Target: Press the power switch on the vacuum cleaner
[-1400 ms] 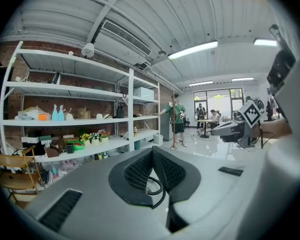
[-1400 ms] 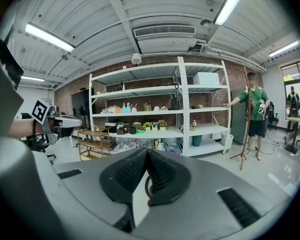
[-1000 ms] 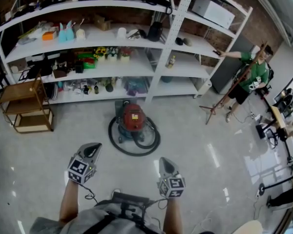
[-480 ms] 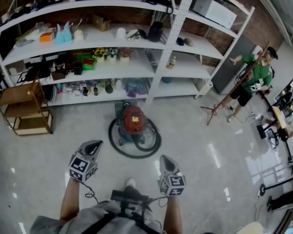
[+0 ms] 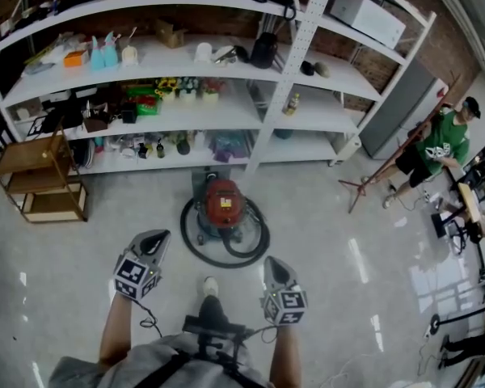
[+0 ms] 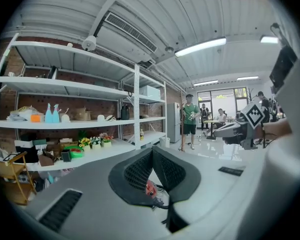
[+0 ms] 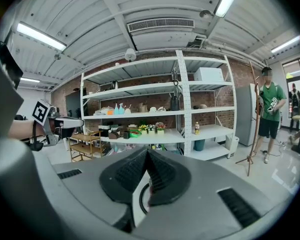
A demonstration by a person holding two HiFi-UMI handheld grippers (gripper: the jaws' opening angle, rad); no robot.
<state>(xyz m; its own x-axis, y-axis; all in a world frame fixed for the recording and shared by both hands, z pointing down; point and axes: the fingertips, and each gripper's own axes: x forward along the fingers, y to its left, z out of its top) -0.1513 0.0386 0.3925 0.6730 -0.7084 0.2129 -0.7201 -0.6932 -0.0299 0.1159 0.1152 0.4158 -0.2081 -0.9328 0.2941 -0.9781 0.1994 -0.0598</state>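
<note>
head view: red vacuum cleaner point(image 5: 222, 204) on floor before shelving point(image 5: 250, 111), black hose point(image 5: 226, 257) looped round it, well ahead of both grippers | left gripper point(image 5: 153, 238) clenched, empty | right gripper point(image 5: 273, 265) clenched, empty | gripper views: only a sliver of vacuum cleaner in jaw gap, plus ceiling lights point(image 7: 37, 36) | print too small to read

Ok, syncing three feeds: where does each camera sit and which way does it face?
Head view: on the head, steeply down at the vacuum cleaner; shows forearms, left hand-held gripper, right hand-held gripper.
Left gripper view: on the left one, facing the shelves; its shut jaws show.
Right gripper view: on the right one, facing likewise.
All share the shelves.
</note>
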